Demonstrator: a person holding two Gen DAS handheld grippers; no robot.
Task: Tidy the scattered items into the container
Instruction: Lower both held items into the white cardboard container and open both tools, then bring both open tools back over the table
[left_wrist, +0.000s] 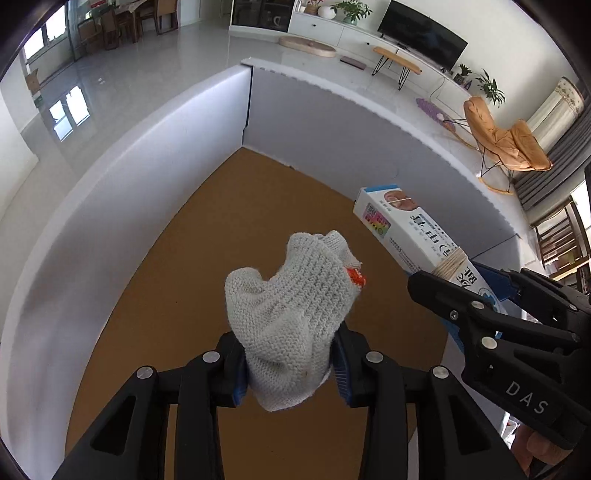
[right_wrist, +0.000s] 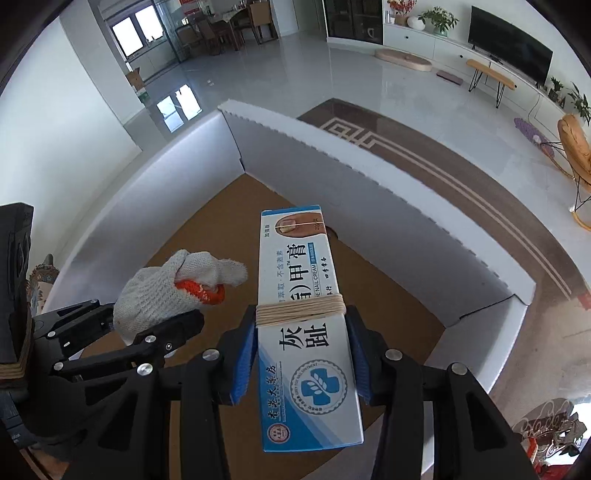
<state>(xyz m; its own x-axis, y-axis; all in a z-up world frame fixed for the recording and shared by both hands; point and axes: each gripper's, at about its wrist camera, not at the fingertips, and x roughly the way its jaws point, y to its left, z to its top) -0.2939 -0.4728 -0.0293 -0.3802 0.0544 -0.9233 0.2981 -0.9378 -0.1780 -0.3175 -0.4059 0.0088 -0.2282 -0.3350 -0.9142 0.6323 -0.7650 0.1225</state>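
Observation:
My left gripper (left_wrist: 290, 365) is shut on a bunched grey knit glove (left_wrist: 291, 317) with an orange cuff, held above the brown floor of the white-walled cardboard box (left_wrist: 177, 177). My right gripper (right_wrist: 301, 350) is shut on a white and blue ointment carton (right_wrist: 303, 314) wrapped with beige string, also held over the box (right_wrist: 332, 166). In the left wrist view the carton (left_wrist: 410, 232) and right gripper (left_wrist: 461, 295) sit to the right of the glove. In the right wrist view the glove (right_wrist: 166, 288) and left gripper (right_wrist: 147, 325) sit to the left.
The box floor (left_wrist: 207, 258) shows bare brown cardboard between tall white walls. Beyond the box lies a glossy tiled floor with a patterned rug (right_wrist: 424, 155), an orange rocking chair (left_wrist: 506, 140), a bench and a TV unit at the far side.

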